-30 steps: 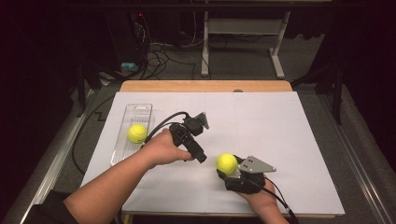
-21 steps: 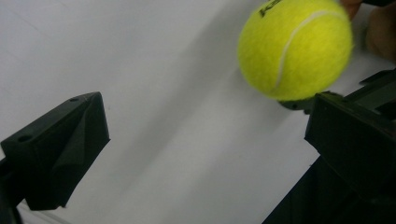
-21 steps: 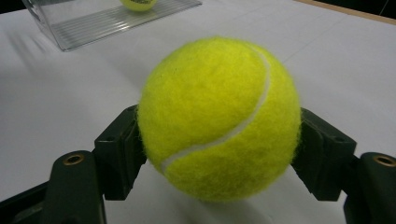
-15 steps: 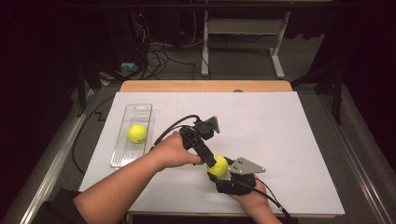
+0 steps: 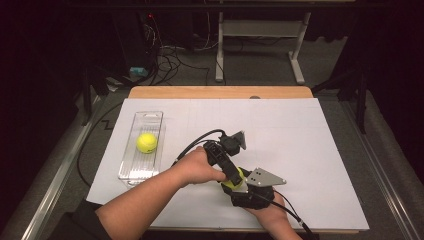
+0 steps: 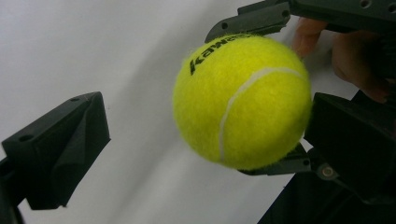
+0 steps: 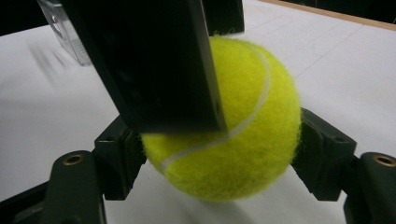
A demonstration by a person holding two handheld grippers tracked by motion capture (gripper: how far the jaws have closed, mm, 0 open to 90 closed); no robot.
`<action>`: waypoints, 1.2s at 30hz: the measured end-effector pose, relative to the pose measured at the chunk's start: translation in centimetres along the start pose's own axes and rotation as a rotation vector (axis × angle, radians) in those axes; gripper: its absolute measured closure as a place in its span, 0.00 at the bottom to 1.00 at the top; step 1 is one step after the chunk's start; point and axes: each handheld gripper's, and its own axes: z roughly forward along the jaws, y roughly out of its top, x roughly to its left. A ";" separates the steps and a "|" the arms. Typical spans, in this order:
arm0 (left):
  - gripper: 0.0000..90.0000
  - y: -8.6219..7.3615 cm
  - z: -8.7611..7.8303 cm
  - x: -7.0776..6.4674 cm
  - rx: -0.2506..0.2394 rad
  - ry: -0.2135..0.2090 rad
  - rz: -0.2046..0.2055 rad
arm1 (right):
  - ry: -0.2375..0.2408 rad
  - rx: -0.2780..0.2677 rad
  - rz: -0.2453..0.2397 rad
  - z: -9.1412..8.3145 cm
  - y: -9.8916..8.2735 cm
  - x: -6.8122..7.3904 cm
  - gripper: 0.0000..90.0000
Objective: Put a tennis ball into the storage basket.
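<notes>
Looked like a handover: the right gripper point(image 5: 234, 186) had its jaws clamped on the ball point(image 5: 231, 178) just above the surface, while the left gripper point(image 5: 235, 175) sat around it with jaws wide, one side touching. I'd center the left one and squeeze before the right lets go, then head for the tray point(image 5: 131, 170).

Right tongs point(image 5: 235, 182) closed and gripping; left tongs point(image 5: 234, 176) gape open just beside them, forearms converging.
</notes>
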 end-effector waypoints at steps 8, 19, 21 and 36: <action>0.08 0.2 1.0 -0.1 0.012 -0.037 0.009 | -0.002 -0.009 0.002 -0.1 0.1 0.0 0.30; 0.29 0.2 0.9 -0.3 0.007 -0.081 0.031 | -0.009 -0.007 0.008 -0.1 0.1 0.0 0.30; 0.29 0.2 0.9 -0.3 0.006 -0.076 0.032 | -0.007 -0.010 0.009 0.0 0.1 0.0 0.30; 0.29 0.1 0.5 -0.2 -0.005 -0.052 0.017 | -0.021 -0.022 0.019 0.0 -0.1 -0.2 0.03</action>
